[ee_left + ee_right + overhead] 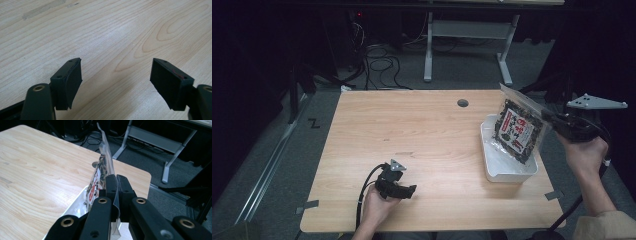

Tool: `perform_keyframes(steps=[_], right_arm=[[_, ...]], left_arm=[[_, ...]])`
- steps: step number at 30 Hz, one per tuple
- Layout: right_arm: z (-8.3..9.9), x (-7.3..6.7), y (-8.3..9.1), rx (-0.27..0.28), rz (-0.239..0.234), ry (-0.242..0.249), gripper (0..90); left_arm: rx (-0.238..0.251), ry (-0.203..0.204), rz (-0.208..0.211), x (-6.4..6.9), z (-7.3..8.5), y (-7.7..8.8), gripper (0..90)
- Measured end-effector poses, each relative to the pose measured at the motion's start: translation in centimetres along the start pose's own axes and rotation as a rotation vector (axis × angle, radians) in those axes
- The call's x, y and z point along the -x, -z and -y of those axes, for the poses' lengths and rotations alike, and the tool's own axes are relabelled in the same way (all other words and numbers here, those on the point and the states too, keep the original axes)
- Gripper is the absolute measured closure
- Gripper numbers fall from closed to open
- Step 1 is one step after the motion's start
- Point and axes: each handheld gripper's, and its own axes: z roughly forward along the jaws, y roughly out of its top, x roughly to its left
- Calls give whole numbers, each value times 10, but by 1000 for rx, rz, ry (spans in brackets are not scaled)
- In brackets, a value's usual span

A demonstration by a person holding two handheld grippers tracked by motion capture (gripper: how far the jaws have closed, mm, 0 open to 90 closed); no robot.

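A: From the high view, where is the snack bag (518,129)?

B: The right tool (548,116) holds it by its clear edge, tilted over the white tray (507,172) at the table's (412,130) right side. Its lower corner hangs inside or just above the tray (which of the two cannot be told). Pinching the edge lets the bag hang free, probably so it can be set down flat in the tray.

A: And the left tool (411,190)?

B: It rests near the front edge, well apart from the tray, likely kept out of the way.

A: The left gripper view?

B: The jaws stand wide over bare wood with nothing between them.

A: The right gripper view?

B: The jaws of the right tool (117,180) are pressed tight on the bag's (100,176) thin plastic edge, with the tray (80,206) directly below; so thin a film needs a fully closed grip or it would slip.
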Motion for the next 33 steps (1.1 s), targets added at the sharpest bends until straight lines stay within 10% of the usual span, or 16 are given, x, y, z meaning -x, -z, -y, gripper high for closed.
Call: perform_keyframes(steps=[22,33], right_arm=[[24,10,-12,-48,-5,-11,797],[27,11,-12,-52,-19,-42,539]], left_arm=[[-8,-2,4,1,0,-2,260],[-10,-4,5,3,1,-2,260]])
